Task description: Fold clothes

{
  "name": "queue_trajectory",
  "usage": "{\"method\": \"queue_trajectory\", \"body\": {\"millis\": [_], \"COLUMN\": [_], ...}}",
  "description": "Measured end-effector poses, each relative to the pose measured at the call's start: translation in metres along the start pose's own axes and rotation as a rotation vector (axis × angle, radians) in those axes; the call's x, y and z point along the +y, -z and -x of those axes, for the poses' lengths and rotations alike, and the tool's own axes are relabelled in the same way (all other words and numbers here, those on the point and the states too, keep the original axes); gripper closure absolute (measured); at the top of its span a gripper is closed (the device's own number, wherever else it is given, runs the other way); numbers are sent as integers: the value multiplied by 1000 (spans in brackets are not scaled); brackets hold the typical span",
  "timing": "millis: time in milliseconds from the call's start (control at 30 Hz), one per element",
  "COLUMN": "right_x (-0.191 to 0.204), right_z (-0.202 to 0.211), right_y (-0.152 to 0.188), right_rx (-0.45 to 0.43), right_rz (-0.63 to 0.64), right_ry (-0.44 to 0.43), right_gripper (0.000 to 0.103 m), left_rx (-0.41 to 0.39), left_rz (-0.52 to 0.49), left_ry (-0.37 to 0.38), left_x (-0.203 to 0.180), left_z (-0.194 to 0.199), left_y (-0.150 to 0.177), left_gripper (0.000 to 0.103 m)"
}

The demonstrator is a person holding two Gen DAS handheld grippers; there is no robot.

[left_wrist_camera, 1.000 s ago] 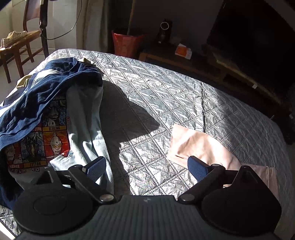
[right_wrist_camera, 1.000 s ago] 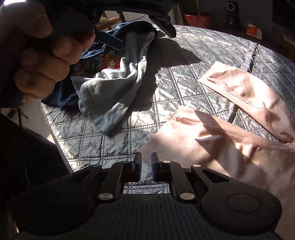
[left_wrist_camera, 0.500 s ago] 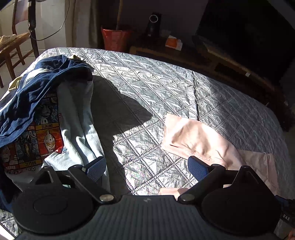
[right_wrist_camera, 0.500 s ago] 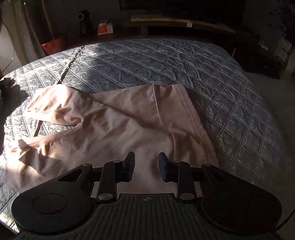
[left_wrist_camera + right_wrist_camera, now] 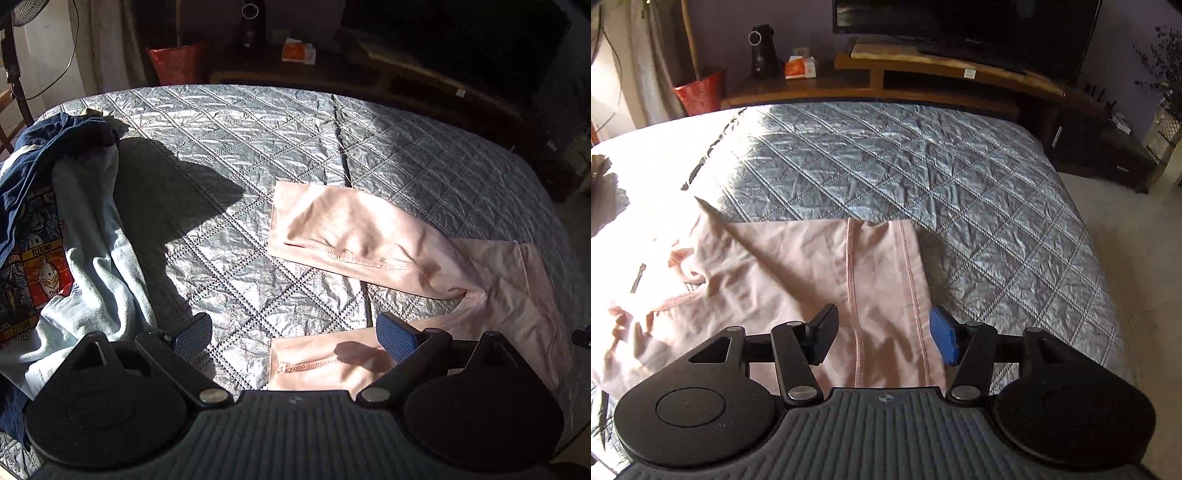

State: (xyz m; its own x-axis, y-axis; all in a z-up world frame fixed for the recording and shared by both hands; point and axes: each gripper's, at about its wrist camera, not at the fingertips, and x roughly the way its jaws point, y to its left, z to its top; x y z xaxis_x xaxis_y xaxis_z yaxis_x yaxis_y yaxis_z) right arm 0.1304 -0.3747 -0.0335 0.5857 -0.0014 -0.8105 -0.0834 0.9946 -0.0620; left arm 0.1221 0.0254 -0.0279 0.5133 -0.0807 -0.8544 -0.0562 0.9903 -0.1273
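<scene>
Pink leggings point(image 5: 388, 236) lie spread flat on the quilted bed point(image 5: 258, 147), both legs stretching to the left in the left wrist view. The left gripper point(image 5: 293, 334) hangs above the near leg's cuff, its fingers point(image 5: 393, 338) wide apart and holding nothing. The right gripper point(image 5: 882, 334) hovers over the waistband end, its fingers opening, pads clear of the cloth. A pile of other clothes point(image 5: 62, 240) lies at the bed's left edge.

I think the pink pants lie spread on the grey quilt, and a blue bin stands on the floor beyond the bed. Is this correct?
Almost. The bin is red, not blue; the right wrist view shows it beyond the bed. The pink pants do lie spread on the grey quilt.
</scene>
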Motion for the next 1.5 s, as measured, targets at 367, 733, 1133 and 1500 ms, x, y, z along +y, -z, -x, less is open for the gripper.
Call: {"method": "queue_trajectory", "body": {"millis": [367,733,1133,1500], "right_x": [-19,-44,72,233], "right_z": [-127,-108,-62,-107], "right_y": [-57,-58,-69,-124], "right_rx": [147,-16,-207,-121], "right_rz": [9,-166,165,357], "right_ry": [34,94,5,-353], "right_gripper": [25,89,50,63], "left_rx": [26,52,53,27], "left_rz": [4,28,27,110], "left_ry": [-22,-32,-28,-55], "left_x": [5,7,2,27], "left_z": [-12,-21,-22,-16], "left_y": [-1,-2,-2,-12], "left_gripper": [8,8,8,8]}}
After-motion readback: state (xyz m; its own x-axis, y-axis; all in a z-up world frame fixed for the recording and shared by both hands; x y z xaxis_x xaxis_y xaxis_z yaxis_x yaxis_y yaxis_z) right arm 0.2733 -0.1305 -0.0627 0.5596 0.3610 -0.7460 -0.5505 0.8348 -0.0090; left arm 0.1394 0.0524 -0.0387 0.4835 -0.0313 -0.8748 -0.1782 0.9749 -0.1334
